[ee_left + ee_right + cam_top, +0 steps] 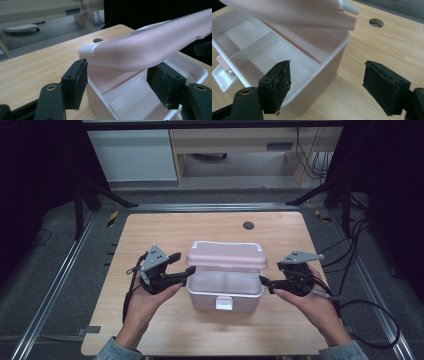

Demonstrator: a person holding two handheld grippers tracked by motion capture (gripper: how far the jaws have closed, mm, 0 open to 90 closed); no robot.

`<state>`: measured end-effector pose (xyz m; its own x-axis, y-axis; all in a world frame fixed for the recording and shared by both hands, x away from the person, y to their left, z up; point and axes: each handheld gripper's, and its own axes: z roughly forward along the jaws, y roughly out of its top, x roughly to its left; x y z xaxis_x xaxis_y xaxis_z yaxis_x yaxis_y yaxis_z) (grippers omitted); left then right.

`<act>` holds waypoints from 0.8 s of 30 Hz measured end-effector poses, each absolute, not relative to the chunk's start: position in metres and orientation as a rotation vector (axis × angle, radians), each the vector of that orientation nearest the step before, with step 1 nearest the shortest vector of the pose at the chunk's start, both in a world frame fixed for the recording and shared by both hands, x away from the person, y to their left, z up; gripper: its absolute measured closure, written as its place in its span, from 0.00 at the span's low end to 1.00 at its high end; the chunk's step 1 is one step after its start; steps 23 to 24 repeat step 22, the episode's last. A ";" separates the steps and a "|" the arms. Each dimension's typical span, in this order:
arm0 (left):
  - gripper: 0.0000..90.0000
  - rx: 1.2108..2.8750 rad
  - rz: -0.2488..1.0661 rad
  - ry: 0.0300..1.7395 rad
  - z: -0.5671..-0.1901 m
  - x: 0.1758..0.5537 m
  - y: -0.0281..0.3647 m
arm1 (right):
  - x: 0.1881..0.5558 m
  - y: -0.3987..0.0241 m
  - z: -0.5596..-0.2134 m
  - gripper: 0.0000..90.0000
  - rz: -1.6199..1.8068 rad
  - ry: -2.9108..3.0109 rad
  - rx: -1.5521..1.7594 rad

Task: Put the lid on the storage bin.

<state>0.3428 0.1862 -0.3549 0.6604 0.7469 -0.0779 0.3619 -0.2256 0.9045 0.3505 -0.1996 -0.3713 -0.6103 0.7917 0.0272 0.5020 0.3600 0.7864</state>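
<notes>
Fingers [75, 85] of the left gripper [176, 265] stand spread apart at the left end of a white box [225, 292], grasping nothing. Fingers [277, 85] of the right gripper [266, 284] are likewise released, straddling the box's right wall. The box sits near the middle of the wooden tabletop [150, 230]. Its pale pink lid [226, 255] is partly raised and hinged at the far side. Inside, a divider [252, 48] splits the white interior into compartments. A white latch [224, 303] hangs on the front wall.
</notes>
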 end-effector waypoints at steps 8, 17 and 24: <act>0.39 1.835 0.513 1.010 -0.370 0.334 0.248 | 0.339 -0.243 -0.387 0.25 1.104 2.163 1.228; 0.26 1.860 0.761 1.272 -0.444 0.372 0.290 | 0.372 -0.255 -0.450 0.14 1.041 2.021 1.380; 0.19 1.915 0.700 1.341 -0.490 0.390 0.294 | 0.393 -0.253 -0.491 0.14 0.952 1.988 1.470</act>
